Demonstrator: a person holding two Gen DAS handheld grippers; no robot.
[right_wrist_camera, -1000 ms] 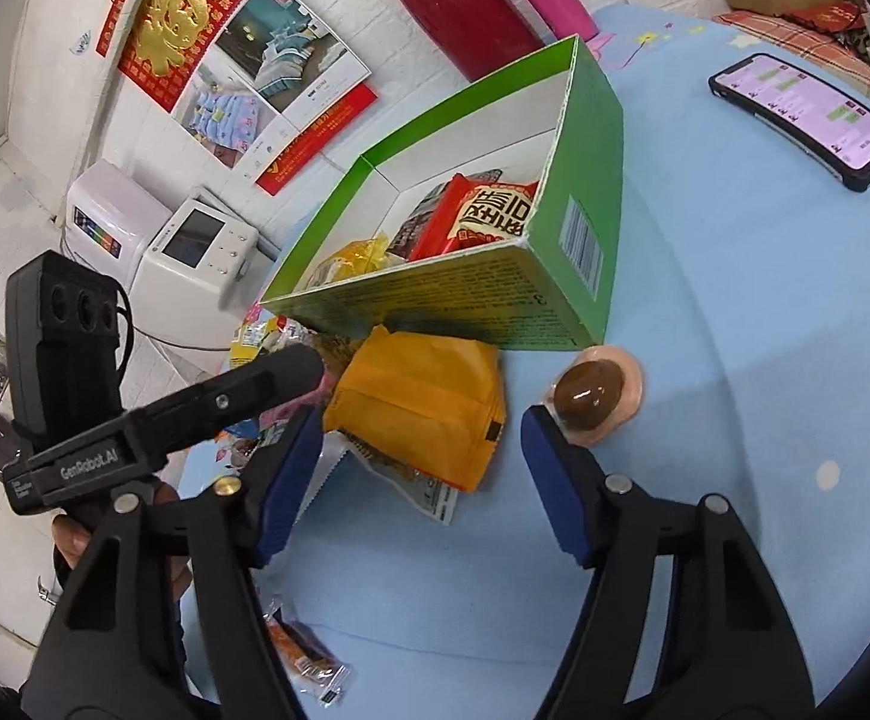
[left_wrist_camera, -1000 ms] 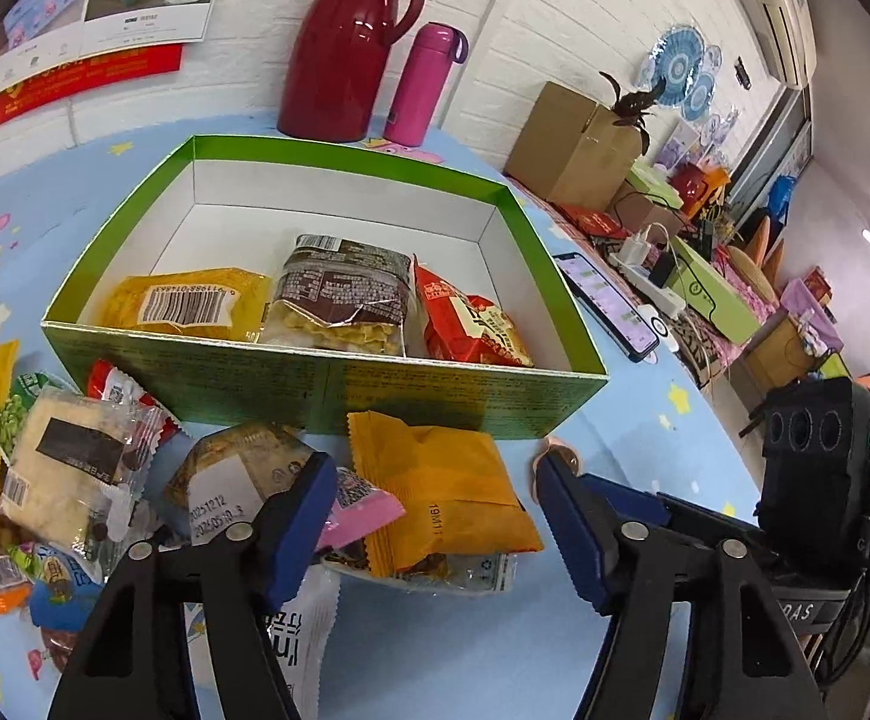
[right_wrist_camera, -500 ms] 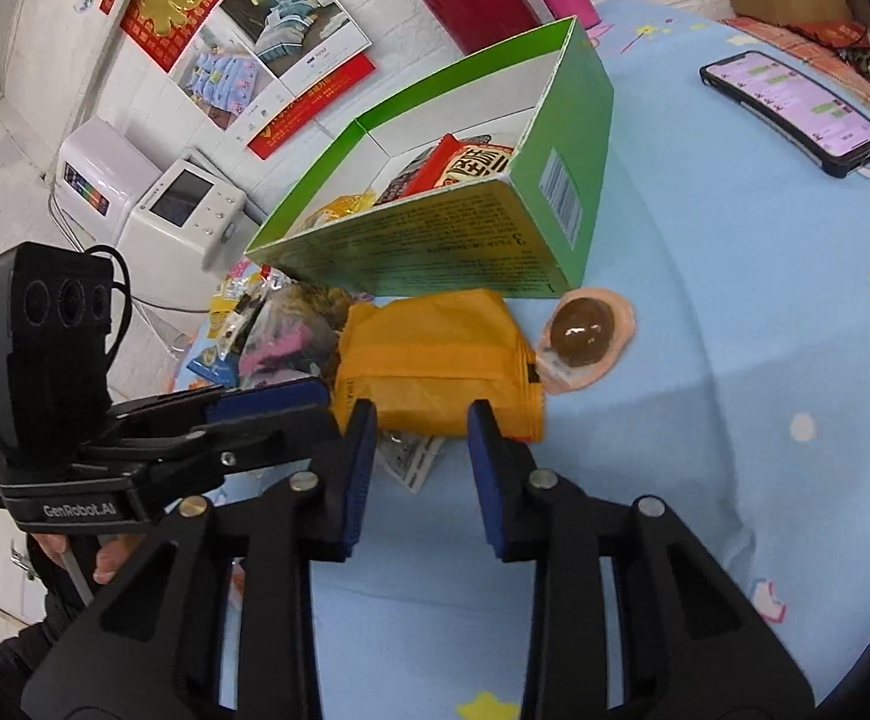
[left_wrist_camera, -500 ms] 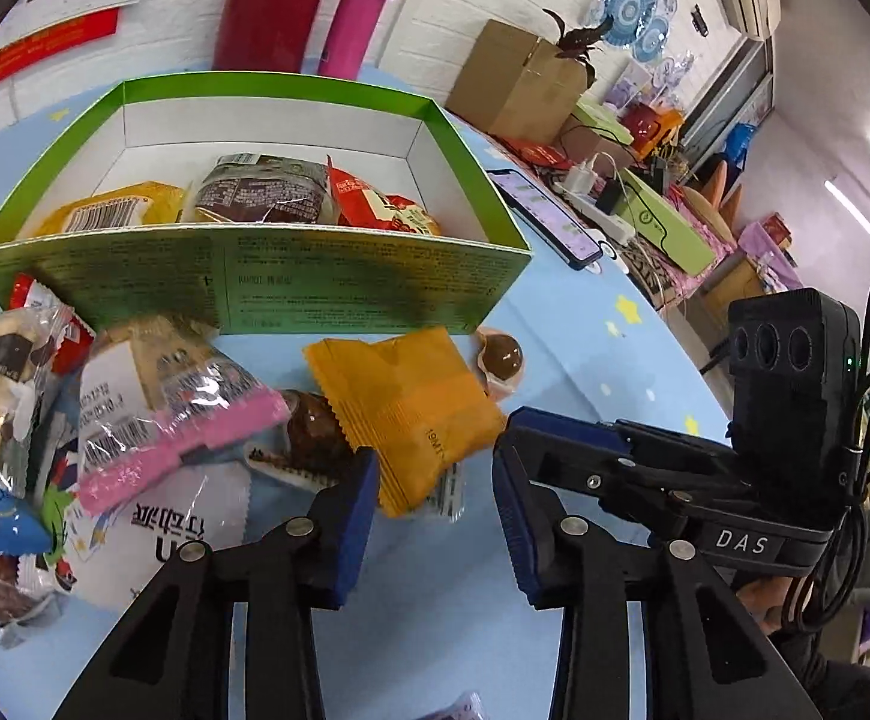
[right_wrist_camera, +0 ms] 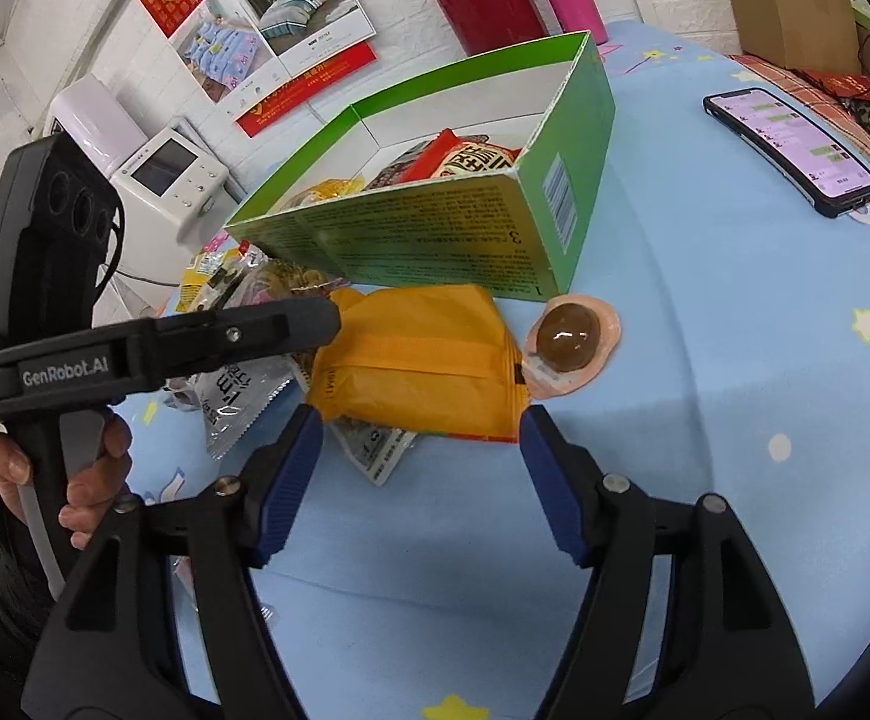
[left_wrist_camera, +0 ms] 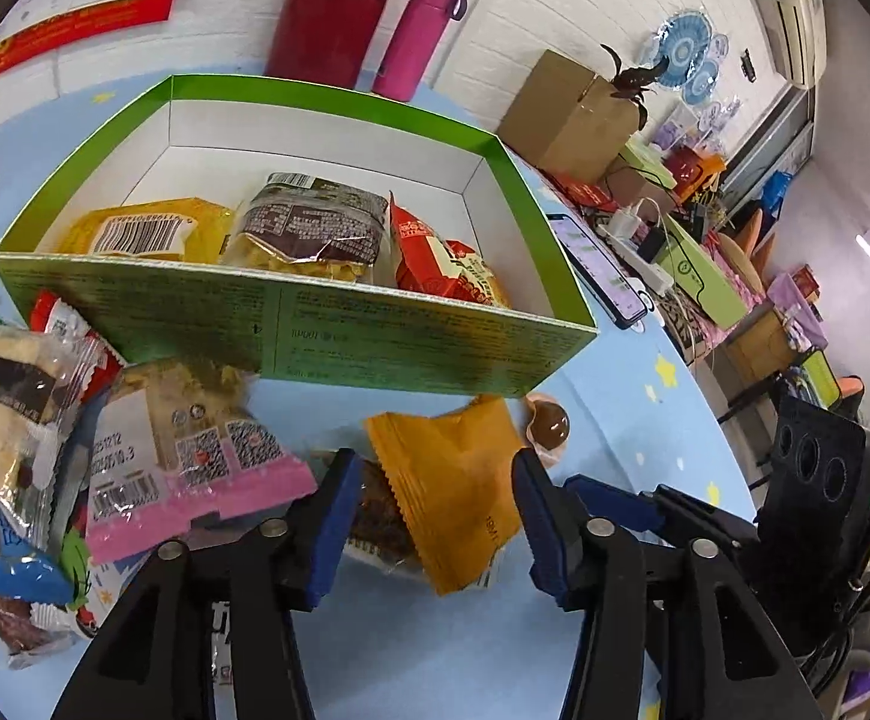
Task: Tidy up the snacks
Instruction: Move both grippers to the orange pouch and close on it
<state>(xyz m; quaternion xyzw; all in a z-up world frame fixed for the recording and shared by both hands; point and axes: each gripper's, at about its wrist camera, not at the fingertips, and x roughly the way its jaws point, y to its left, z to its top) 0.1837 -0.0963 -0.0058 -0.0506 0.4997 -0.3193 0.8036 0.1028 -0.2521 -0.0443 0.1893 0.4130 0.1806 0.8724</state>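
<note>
While both grippers — left [left_wrist_camera: 429, 516], right [right_wrist_camera: 417, 468] — hang spread and empty, the orange packet [right_wrist_camera: 417, 366] lies beside the box [right_wrist_camera: 435, 240].

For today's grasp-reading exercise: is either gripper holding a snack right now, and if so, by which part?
Nothing is held. The left gripper and right gripper are both open, near the orange packet lying on the table.

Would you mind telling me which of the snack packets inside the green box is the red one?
It is the red packet at the right end of the green box, beside the dark brown packet; the yellow packet lies at the left end.
</note>
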